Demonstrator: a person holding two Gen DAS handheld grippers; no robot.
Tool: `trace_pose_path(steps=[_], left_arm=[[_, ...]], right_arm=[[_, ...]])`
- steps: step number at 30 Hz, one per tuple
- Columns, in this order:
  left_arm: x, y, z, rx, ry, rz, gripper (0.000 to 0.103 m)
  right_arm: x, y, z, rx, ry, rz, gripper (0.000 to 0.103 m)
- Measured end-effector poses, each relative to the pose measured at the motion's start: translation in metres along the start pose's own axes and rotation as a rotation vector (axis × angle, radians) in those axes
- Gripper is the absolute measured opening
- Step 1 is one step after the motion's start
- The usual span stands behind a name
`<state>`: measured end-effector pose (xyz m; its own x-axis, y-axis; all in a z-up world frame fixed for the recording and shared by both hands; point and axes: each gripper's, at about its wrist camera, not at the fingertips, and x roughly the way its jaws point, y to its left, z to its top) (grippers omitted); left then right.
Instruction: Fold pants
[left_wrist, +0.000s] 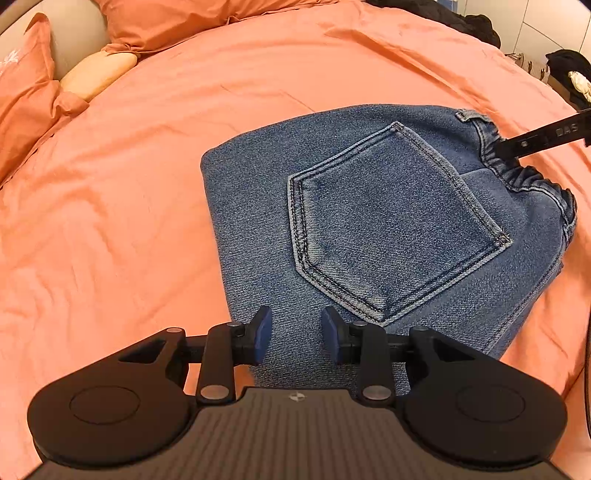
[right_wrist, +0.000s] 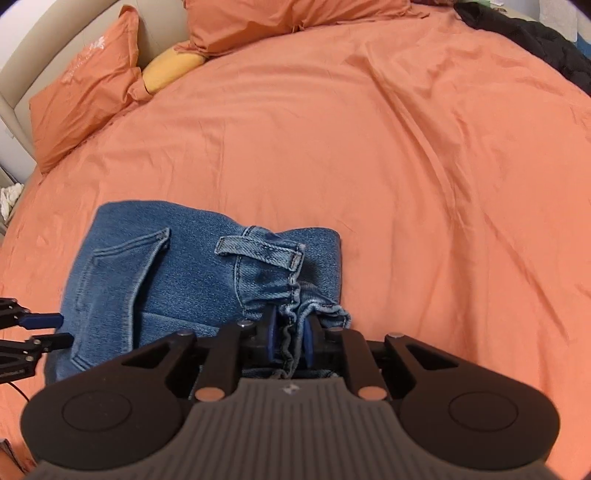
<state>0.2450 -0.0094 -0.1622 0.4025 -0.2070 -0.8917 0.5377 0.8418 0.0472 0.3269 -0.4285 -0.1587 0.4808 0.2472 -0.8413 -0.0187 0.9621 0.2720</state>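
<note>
The blue jeans (left_wrist: 369, 206) lie folded into a compact stack on the orange bedspread (left_wrist: 129, 203), back pocket (left_wrist: 391, 221) up. My left gripper (left_wrist: 295, 339) hovers open over the stack's near edge, with nothing between its blue pads. In the right wrist view the jeans (right_wrist: 184, 280) sit just ahead, belt loop (right_wrist: 258, 253) on top. My right gripper (right_wrist: 290, 334) is narrowly open at the elastic waistband. A bunched strip of waistband (right_wrist: 288, 343) stands between the pads with thin dark gaps on both sides. A right gripper finger (left_wrist: 535, 138) reaches the waistband from the right.
Orange pillows (right_wrist: 85, 92) and a yellow cushion (right_wrist: 170, 70) lie against the beige headboard (right_wrist: 44, 40) at the far left. Dark clothing (right_wrist: 535, 40) is piled at the bed's far right. My left gripper (right_wrist: 61, 329) shows at the left edge, beside the jeans.
</note>
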Motion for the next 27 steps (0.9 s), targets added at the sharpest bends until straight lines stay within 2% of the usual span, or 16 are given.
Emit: trace_pose_path(steps=[1,3,4,5,7,9,15,18,21,23,25,27], left_arm=[[-0.001,0.001,0.001,-0.003,-0.001,0.001,0.042],[-0.002,0.003,0.001,-0.012,-0.004,0.004,0.052],[-0.003,0.006,0.000,-0.016,-0.008,-0.003,0.057],[-0.005,0.009,-0.001,-0.025,-0.012,-0.012,0.059],[-0.007,0.017,-0.003,-0.067,-0.017,-0.026,0.068],[-0.007,0.028,-0.003,-0.134,-0.029,-0.042,0.076],[0.013,0.070,-0.010,-0.366,-0.006,-0.152,0.076],[0.028,0.086,-0.017,-0.474,0.009,-0.222,0.077],[0.042,0.098,-0.022,-0.560,0.007,-0.307,0.083],[0.052,0.104,-0.025,-0.600,0.004,-0.350,0.086],[0.061,0.108,-0.027,-0.629,0.005,-0.388,0.086],[0.066,0.109,-0.029,-0.654,-0.002,-0.438,0.077]], right_arm=[[-0.004,0.000,-0.002,0.003,-0.008,-0.005,0.048],[-0.017,-0.002,-0.010,-0.008,-0.017,-0.006,0.068],[-0.021,-0.003,-0.013,-0.009,-0.015,-0.009,0.068],[-0.023,-0.006,-0.017,0.000,-0.004,-0.004,0.069],[-0.025,-0.016,-0.024,0.060,0.027,0.040,0.076],[-0.022,-0.028,-0.030,0.134,0.059,0.100,0.078],[-0.006,-0.044,-0.040,0.260,0.104,0.199,0.080],[0.010,-0.044,-0.043,0.283,0.140,0.231,0.082],[0.024,-0.045,-0.047,0.292,0.161,0.254,0.082],[0.032,-0.047,-0.050,0.303,0.159,0.280,0.077],[0.035,-0.048,-0.051,0.291,0.152,0.288,0.073],[0.035,-0.046,-0.051,0.272,0.149,0.291,0.070]])
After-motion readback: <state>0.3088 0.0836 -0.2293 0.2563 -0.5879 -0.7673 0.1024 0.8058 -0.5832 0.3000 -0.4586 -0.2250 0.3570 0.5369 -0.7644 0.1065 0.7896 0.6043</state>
